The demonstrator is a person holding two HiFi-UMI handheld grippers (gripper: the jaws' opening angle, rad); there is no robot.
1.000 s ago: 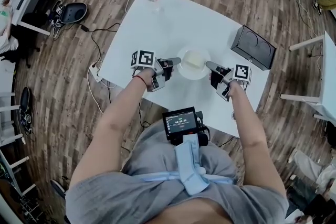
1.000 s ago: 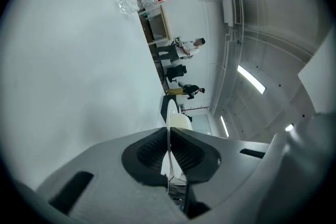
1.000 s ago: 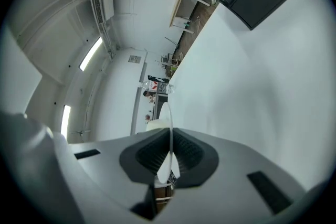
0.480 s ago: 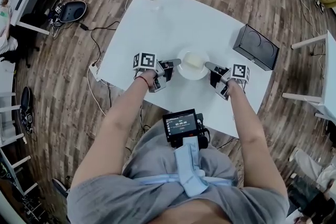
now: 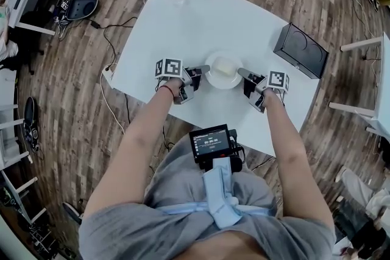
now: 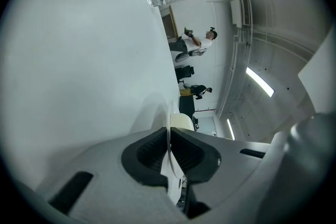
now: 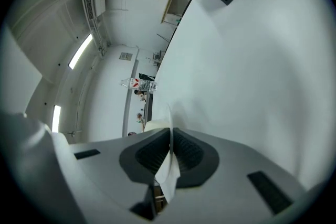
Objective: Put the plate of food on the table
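Plate [image 5: 223, 72] is at the near side of the table [image 5: 207, 15], your left gripper [image 5: 203, 70] and right gripper [image 5: 242, 74] each pinched tight on opposite rims. Lower both evenly, hold it level, and let go only once it rests flat.

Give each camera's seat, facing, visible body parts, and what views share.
Head view: on the head, steeply down at the white table; arms, lap, left gripper, right gripper show.
Left gripper view: on that gripper, along jaws shut on the round white plate; no arm visible.
Right gripper view: likewise, jaws shut on the opposite rim; no arm visible.
Shared: the plate, in all three.
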